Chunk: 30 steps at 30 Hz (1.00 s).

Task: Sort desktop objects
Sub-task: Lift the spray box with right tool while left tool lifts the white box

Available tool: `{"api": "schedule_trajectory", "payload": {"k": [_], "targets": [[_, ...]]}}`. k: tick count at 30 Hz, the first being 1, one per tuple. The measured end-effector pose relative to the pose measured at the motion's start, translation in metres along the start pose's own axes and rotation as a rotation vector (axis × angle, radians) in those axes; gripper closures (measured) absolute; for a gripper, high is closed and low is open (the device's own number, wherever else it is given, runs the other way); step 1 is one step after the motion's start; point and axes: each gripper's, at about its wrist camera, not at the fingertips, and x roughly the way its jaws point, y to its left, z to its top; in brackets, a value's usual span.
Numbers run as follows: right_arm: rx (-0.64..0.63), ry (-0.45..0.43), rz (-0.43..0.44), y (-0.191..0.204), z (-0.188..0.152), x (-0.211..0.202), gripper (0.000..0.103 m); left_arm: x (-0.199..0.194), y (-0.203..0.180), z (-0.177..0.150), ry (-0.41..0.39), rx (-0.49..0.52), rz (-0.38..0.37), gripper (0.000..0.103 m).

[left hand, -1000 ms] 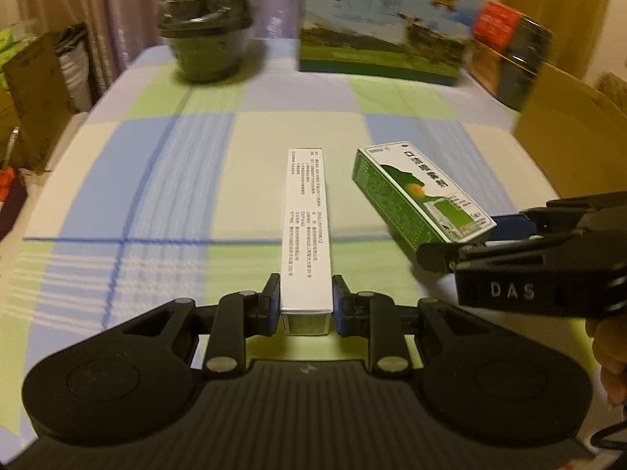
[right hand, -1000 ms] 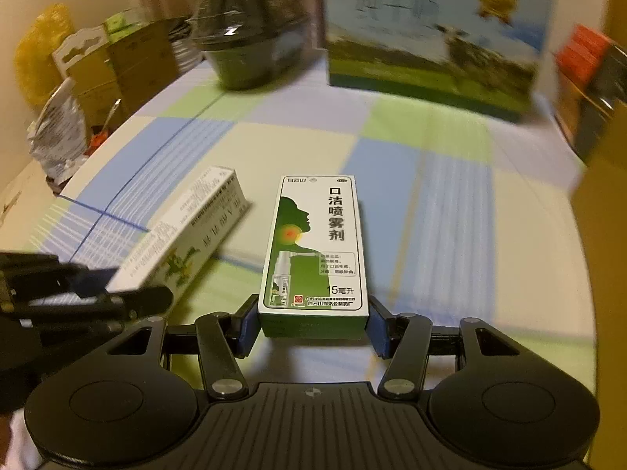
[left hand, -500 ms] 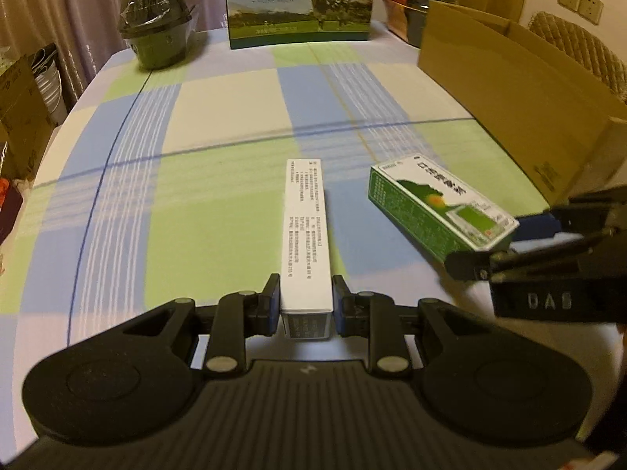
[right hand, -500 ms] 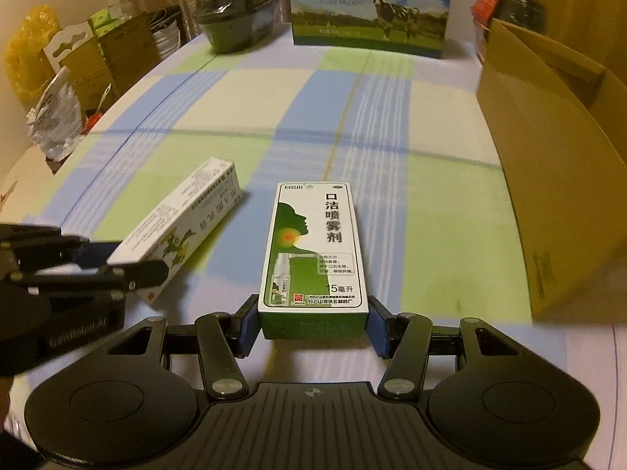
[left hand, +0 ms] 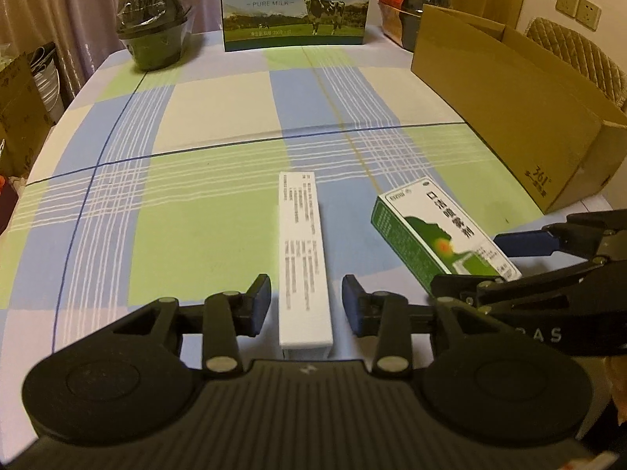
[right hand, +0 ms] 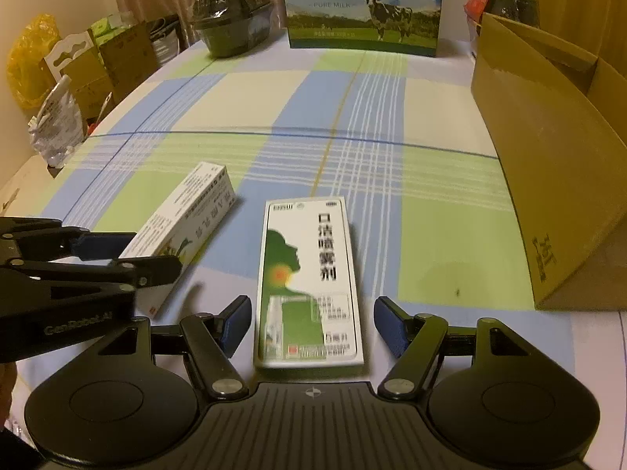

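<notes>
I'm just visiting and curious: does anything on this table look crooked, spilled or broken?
Nothing looks spilled or damaged. The long white box and the green-and-white spray box lie flat on the checked tablecloth, each between opening tongs with gaps either side. They simply lie at slightly different angles, not parallel.

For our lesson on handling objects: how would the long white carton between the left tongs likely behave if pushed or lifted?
The long white carton lies flat on the tablecloth, so it should slide, not roll. Its thin card walls probably dent under a hard squeeze. It looks light for its size, so a gentle grip would likely do.
</notes>
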Motion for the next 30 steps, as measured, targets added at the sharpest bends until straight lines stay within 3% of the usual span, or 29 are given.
{"api": "schedule_trajectory", "payload": {"k": [13,21,30], "targets": [[-0.008,-0.014,-0.014,-0.001,0.004,0.009,0.037,0.024,0.001,0.013,0.020,0.009,0.008,0.070],[-0.013,-0.024,-0.015,0.001,0.006,0.012,0.037,0.029,0.001,0.011,0.041,0.026,0.021,0.081],[-0.031,-0.028,-0.021,0.004,0.006,0.016,0.037,0.028,0.003,0.011,0.037,0.016,0.021,0.081]]}}
